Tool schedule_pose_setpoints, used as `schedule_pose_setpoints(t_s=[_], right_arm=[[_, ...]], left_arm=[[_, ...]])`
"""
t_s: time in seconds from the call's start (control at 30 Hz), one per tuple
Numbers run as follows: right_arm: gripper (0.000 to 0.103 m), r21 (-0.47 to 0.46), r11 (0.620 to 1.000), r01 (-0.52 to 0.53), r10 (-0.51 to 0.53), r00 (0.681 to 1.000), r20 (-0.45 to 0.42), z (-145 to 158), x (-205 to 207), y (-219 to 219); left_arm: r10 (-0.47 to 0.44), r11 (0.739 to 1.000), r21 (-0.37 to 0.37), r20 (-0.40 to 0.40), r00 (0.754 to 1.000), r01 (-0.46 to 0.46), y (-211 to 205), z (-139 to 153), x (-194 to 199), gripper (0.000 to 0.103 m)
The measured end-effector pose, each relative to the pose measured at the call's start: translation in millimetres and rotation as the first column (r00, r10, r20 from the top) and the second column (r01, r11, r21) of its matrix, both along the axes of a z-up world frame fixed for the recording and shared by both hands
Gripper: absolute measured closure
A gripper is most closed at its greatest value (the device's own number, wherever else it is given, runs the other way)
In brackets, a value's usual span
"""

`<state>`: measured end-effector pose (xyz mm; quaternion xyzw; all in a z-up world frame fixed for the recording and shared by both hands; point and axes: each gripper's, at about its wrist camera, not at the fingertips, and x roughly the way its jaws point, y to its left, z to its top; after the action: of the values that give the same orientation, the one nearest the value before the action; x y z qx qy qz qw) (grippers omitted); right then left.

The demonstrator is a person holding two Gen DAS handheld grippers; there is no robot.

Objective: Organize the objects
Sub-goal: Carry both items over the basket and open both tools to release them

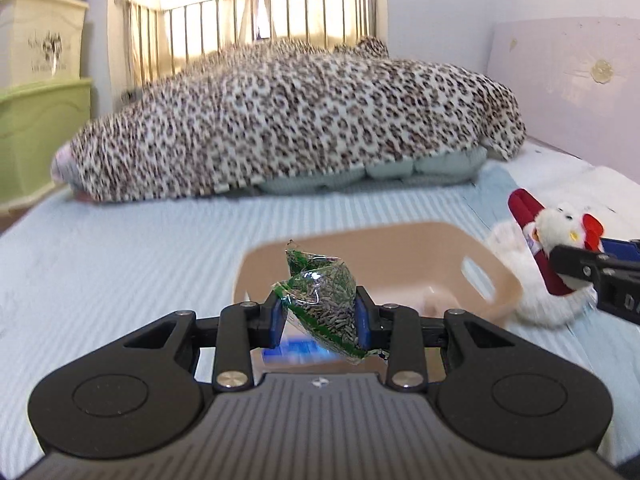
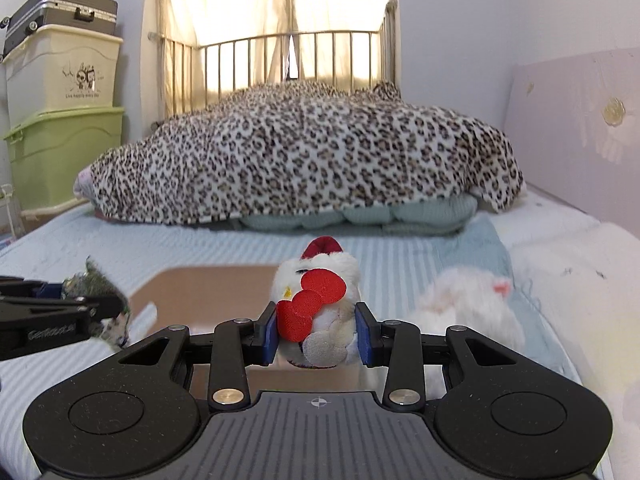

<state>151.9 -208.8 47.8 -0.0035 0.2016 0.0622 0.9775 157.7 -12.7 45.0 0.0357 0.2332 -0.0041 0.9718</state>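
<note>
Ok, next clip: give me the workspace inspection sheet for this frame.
Surface: bed with pale blue striped cover.
Job's things: beige basket; green seed packet; white plush chicken.
Clutter: second white plush lying beside basket.
Grippers: left gripper shut on the packet; right gripper shut on the chicken.
Cables: nothing seen.
Surroundings: leopard blanket, storage bins, crib rail.

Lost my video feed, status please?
Left gripper shut on seed packet. Right gripper shut on plush chicken. Tan basket ahead, unobstructed.

Seed packet in left claw
</note>
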Motion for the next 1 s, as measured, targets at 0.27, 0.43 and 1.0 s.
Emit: schedule_pose_setpoints(t_s=[0.27, 0.43, 1.0], right_arm=[[0.067, 0.034, 0.999, 0.004, -0.003, 0.999, -0.039, -9.4, 56.9, 11.0], [0.067, 0.033, 0.999, -0.007, 0.011, 0.991, -0.135, -35.0, 86.7, 18.6], [0.024, -0.046, 0.998, -0.033, 0.024, 0.983, -0.182, -43.8, 81.7, 37.2]], left_arm=[[0.046, 0.994, 0.103, -0.022, 0.999, -0.043, -13.0, -6.3, 78.6, 0.066], [0.084, 0.99, 0.126, -0.143, 0.986, -0.066, -15.6, -37.1, 115.8, 0.066], [0.028, 0.987, 0.157, -0.29, 0.957, 0.019, -9.1, -65.2, 113.6, 0.008]])
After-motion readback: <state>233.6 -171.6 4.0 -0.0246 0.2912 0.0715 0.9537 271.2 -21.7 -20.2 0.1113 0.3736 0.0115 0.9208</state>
